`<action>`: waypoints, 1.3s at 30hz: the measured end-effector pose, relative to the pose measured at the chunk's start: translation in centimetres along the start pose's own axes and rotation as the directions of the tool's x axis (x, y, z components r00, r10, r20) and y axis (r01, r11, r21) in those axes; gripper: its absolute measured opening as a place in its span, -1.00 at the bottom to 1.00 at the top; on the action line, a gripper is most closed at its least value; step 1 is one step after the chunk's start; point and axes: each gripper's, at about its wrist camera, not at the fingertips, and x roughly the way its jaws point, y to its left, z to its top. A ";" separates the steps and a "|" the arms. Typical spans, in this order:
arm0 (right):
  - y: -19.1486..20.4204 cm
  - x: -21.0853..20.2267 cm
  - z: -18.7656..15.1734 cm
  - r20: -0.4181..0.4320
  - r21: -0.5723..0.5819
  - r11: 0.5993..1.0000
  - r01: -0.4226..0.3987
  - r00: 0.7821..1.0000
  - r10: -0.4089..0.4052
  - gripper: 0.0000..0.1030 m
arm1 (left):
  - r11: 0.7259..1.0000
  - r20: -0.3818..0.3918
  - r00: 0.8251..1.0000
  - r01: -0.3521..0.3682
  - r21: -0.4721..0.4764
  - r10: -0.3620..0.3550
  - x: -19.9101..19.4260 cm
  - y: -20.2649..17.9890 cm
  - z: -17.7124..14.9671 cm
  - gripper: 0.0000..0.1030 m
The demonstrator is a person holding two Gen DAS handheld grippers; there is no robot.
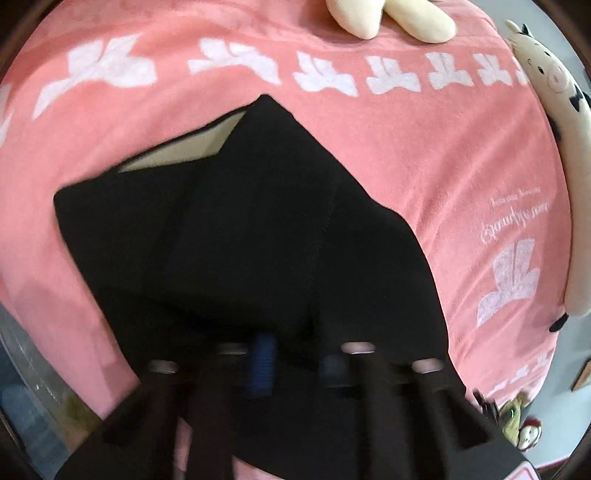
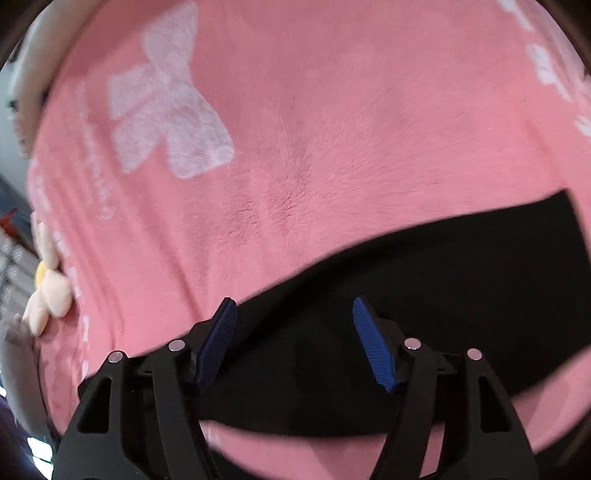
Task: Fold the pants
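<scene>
Black pants (image 1: pixel 258 229) lie partly folded on a pink blanket (image 1: pixel 461 155), with a pale inner lining (image 1: pixel 184 151) showing at the far left fold. My left gripper (image 1: pixel 299 363) sits low over the near edge of the pants; it is motion-blurred, and its blue pads (image 1: pixel 263 363) stand apart with black cloth around them. In the right wrist view a band of the pants (image 2: pixel 443 266) crosses the lower frame. My right gripper (image 2: pixel 293 314) is open, its blue pads (image 2: pixel 218 343) spread wide just above the cloth, holding nothing.
Plush toys line the blanket's edges: a cream one (image 1: pixel 391 18) at the far side, a white cow-like one (image 1: pixel 554 110) at the right, a cream flower toy (image 2: pixel 48 291) at the left. Small items (image 1: pixel 524 424) lie beyond the blanket's near right corner.
</scene>
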 end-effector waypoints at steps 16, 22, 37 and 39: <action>-1.8 -18.7 -16.0 0.235 -0.161 0.987 -0.004 0.971 0.042 -0.94 | 0.963 0.026 0.990 -0.142 0.227 0.140 -6.8 0.5 0.8 -0.91; -6.1 -15.5 -22.5 0.069 -0.125 0.989 0.076 0.995 -0.068 -0.76 | 0.860 0.132 0.921 -0.390 0.328 0.367 -4.4 2.0 -2.6 -0.48; -1.2 -8.5 -13.7 0.204 -0.351 0.840 0.414 0.909 -0.363 -0.94 | 0.761 0.231 0.932 -0.361 0.538 0.279 -6.9 -8.6 -14.5 0.37; -3.2 -12.2 -13.2 0.236 -0.210 0.934 0.288 0.942 -0.237 -0.95 | 0.739 0.221 0.936 -0.352 0.575 0.274 -6.1 -9.6 -16.0 0.37</action>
